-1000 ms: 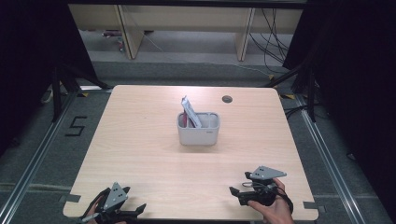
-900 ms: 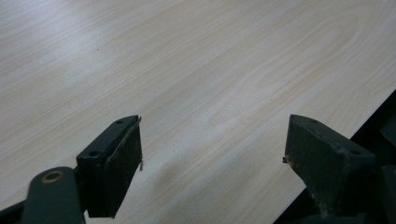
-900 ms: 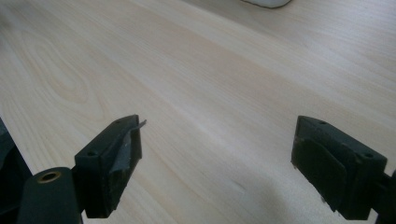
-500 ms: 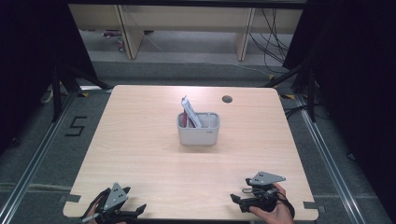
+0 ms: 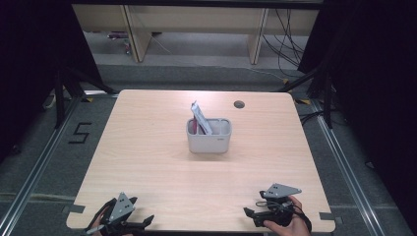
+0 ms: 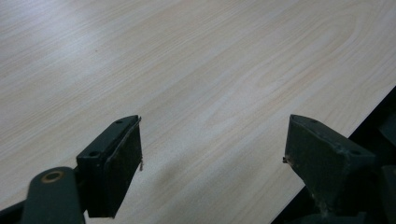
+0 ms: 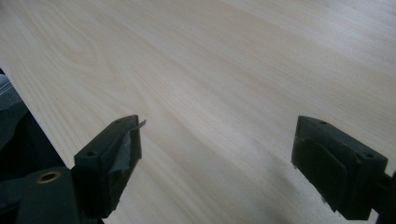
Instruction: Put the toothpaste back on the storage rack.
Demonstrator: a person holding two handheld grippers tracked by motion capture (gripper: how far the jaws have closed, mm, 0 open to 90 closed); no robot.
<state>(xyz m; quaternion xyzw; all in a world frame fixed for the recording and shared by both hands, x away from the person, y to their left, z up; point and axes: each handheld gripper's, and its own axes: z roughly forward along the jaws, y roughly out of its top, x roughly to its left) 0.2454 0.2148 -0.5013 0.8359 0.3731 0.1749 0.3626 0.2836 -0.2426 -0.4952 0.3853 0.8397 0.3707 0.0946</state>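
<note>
Dark room, grey floor, pale wood counter (image 5: 147,162). Grey bin (image 5: 208,136) sits mid-counter with a packet (image 5: 200,119) leaning out of it, probably parked for easy reach. Left gripper (image 5: 145,221) and right gripper (image 5: 250,213) rest at the near edge, jaws apart, nothing held.

We see a table (image 5: 147,147) of pale beige wood with a fine, long grain pattern and one small dark round hole (image 5: 239,104). The bin (image 5: 208,137) is light grey. The packet (image 5: 200,118) in it is white-grey with a pink-red part. The left gripper (image 6: 212,158) and the right gripper (image 7: 217,158) are black, and each carries a grey plate. On the dark grey floor (image 5: 59,147) we see a black number 5 (image 5: 79,132).
</note>
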